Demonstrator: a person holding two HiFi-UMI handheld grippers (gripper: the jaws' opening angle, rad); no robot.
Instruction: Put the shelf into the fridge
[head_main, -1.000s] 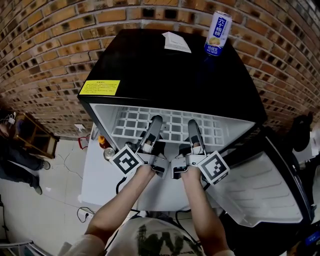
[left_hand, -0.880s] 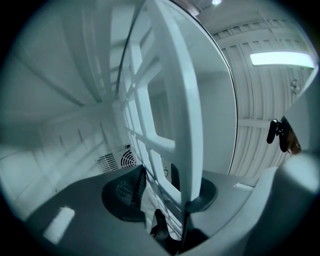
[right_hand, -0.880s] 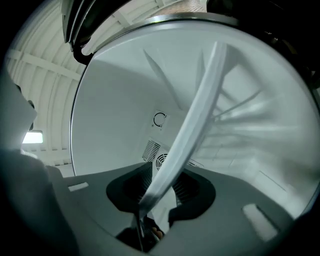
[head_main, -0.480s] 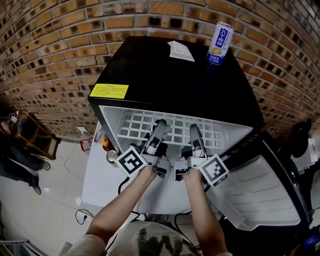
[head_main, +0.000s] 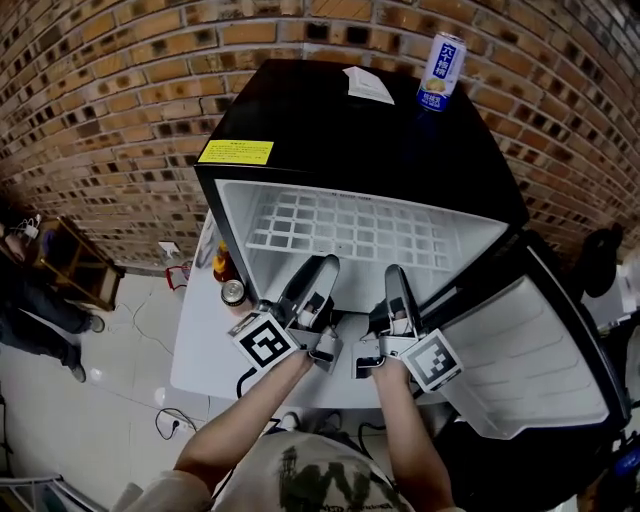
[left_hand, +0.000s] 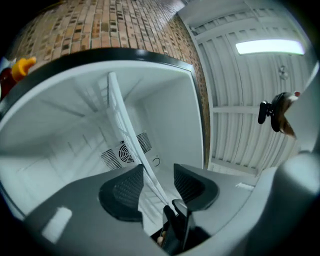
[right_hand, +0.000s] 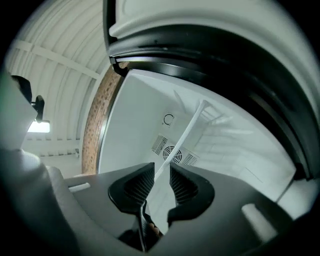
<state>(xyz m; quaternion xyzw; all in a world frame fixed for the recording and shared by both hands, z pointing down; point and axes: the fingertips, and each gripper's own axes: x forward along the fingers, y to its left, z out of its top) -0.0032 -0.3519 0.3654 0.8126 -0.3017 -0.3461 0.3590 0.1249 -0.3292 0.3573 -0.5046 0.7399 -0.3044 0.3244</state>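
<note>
The white wire shelf (head_main: 340, 225) lies level inside the open black fridge (head_main: 370, 130). Both grippers are drawn back to the fridge's mouth, just in front of the shelf's front edge. My left gripper (head_main: 322, 266) is open; its jaws have just been opening. In the left gripper view (left_hand: 155, 182) the shelf (left_hand: 122, 125) runs edge-on through the gap, clear of both pads. My right gripper (head_main: 395, 272) has just been closing its jaws. In the right gripper view (right_hand: 161, 184) the shelf's edge (right_hand: 187, 130) lines up with the narrow gap, and the pads do not press on it.
The fridge door (head_main: 530, 370) hangs open at the right. On the fridge top stand a drink can (head_main: 441, 68) and a paper (head_main: 368, 86). A bottle (head_main: 222, 265) and a small can (head_main: 233, 292) stand left of the fridge. A person (head_main: 40, 300) is at the far left.
Both grippers have pulled back out of the fridge towards me. The shelf stays inside, no longer under their fingers. The left jaws stand wider apart.
</note>
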